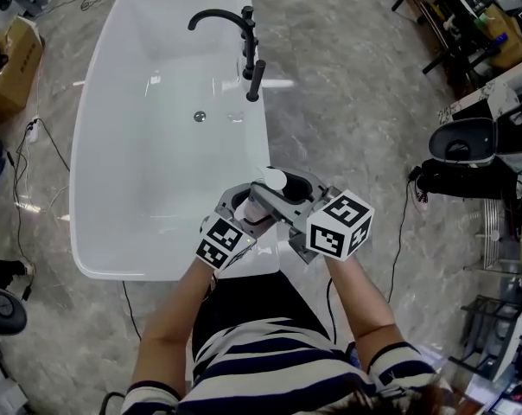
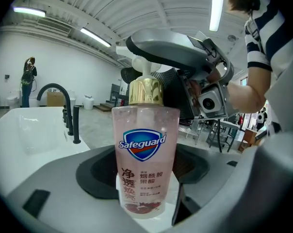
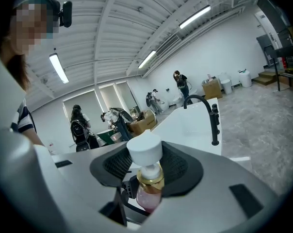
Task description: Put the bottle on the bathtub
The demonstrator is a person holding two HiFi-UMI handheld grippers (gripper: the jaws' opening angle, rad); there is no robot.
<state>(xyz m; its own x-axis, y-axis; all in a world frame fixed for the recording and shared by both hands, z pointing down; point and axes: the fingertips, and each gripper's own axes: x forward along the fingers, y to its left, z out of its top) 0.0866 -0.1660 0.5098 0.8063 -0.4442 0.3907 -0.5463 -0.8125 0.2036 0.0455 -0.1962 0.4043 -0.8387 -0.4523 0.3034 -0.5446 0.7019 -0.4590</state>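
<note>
Where the two grippers meet, just below the middle of the head view, the Safeguard soap bottle [image 1: 274, 180] stands upright between them, only its white top showing. It is over the near right corner of the white bathtub [image 1: 88, 145], at the rim. The left gripper [image 1: 244, 202] comes in from the lower left and the right gripper [image 1: 289, 194] from the lower right, their marker cubes side by side above the person's striped shirt [image 1: 270, 372]. A black faucet [image 1: 222, 15] arches over the tub's far rim at the top of the frame, and a cardboard box [image 1: 10, 67] sits on the floor at the upper left.

Seen from the left gripper view, the bottle fills the centre: clear pink body, blue shield label, gold collar [image 2: 145, 92]. The left gripper's jaws are closed against its lower body from both sides, with white tub surface showing under its base. The right gripper reaches in behind the pump at the upper right, beside a striped sleeve [image 2: 263, 33].

Seen from the right gripper view, the white pump head [image 3: 144, 151] rises at the lower centre with the collar and a little pink body beneath. The right gripper's jaws are clamped on the bottle just under the collar. The tub and faucet lie beyond at the right, and people [image 3: 80, 125] stand far off at the left
</note>
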